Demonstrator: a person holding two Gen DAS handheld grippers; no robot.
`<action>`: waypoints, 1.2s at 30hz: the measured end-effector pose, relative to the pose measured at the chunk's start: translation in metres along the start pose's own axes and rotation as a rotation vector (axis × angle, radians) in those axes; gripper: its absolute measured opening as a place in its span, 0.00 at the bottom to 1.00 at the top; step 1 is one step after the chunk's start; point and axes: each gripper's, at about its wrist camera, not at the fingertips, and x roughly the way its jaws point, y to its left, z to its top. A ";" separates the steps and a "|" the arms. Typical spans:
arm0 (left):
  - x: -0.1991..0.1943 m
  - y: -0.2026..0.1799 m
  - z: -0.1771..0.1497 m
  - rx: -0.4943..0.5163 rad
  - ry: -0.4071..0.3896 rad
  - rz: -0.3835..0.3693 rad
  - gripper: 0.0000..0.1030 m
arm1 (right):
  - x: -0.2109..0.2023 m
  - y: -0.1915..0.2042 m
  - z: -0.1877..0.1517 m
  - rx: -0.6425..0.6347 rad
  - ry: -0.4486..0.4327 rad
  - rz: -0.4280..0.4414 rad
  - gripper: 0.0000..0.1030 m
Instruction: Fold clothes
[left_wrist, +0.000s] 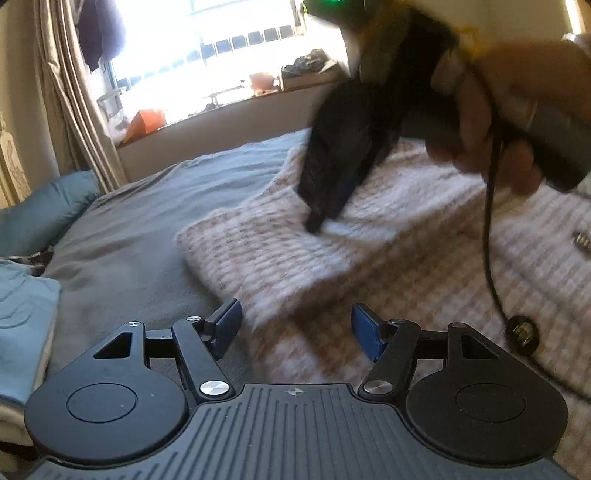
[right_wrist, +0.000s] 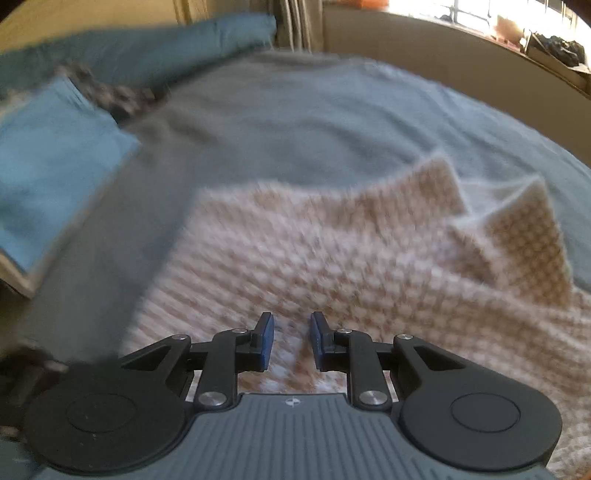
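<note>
Item, one checked knit garment (right_wrist: 332, 258), pink-beige and white: we are finding it lying on the grey bedspread (right_wrist: 295, 122), toward the bed's near side, partly gathered, with one fold lying across it and two corners standing up at its far edge. We are holding the left gripper (left_wrist: 295, 332) wide and empty over its near edge, and the right gripper (right_wrist: 291, 339) narrow over the knit, nothing visibly pinched. We are judging the folding under way, with further folds and flattening outstanding.

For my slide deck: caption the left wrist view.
Open left gripper above a pink-and-white checked knit garment on a grey bedspread, right gripper lowered onto the knit.
</note>
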 end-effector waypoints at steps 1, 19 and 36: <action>0.003 0.004 -0.002 -0.020 0.026 0.008 0.64 | 0.002 -0.004 -0.002 0.025 -0.012 0.010 0.21; -0.030 0.052 0.001 -0.256 -0.030 -0.039 0.66 | -0.001 -0.001 -0.011 0.054 -0.036 -0.051 0.21; 0.011 0.032 0.002 -0.258 0.008 -0.011 0.23 | -0.023 0.057 0.007 -0.077 -0.072 0.079 0.10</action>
